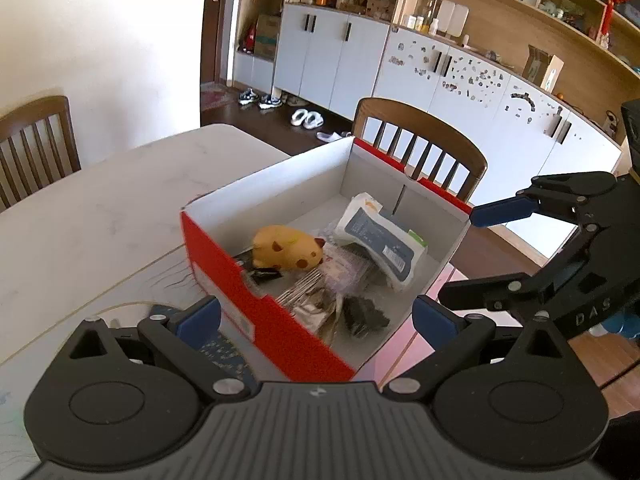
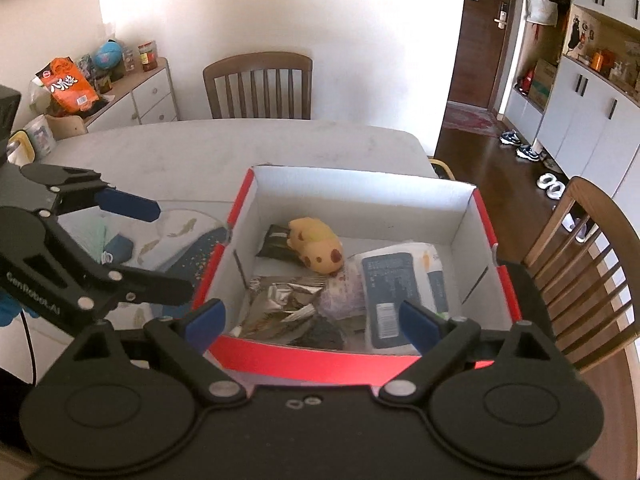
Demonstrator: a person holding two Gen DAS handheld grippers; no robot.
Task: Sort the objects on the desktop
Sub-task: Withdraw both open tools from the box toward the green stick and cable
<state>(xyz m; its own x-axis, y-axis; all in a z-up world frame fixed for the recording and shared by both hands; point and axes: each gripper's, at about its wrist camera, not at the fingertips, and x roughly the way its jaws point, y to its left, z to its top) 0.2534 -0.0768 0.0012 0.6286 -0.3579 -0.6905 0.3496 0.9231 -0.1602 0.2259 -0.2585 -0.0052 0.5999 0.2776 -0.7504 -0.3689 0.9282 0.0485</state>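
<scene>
Red-and-white cardboard box (image 2: 360,354), already holding sorted items, sits just ahead of both empty, spread grippers: left gripper (image 1: 316,316), right gripper (image 2: 312,320). Likely next: fetching the dark pouch (image 2: 118,247) on the tabletop (image 2: 180,152).

Left claw (image 1: 316,314) wide open; right claw (image 2: 312,318) open, empty.

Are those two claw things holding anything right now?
No. The left tool and right tool both stand open over the red box, gripping nothing.
</scene>
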